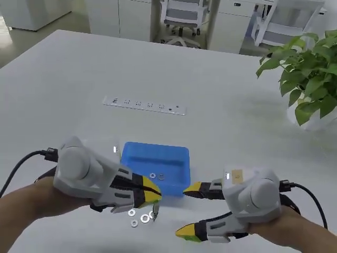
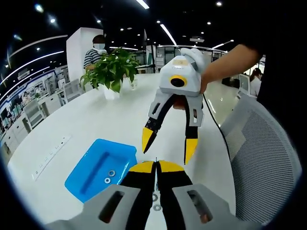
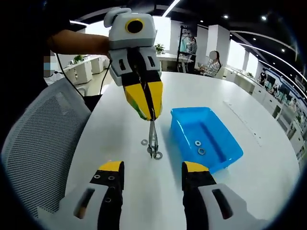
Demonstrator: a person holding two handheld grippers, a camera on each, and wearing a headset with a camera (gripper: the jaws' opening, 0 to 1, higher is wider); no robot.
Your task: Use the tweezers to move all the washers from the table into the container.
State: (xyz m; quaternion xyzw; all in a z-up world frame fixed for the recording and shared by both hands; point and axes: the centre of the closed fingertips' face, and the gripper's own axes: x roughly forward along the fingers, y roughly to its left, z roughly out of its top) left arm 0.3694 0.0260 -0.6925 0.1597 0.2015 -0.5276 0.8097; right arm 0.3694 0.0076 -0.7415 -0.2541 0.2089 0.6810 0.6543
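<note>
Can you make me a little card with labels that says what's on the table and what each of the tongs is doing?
Table: white, with a power strip and a plant on it
Container: blue tray with two washers inside
Loose washers: a few on the table, next to the container
Left tongs: shut on the tweezers, whose tips point down among the loose washers
Right tongs: open, holding nothing, near the washers
</note>
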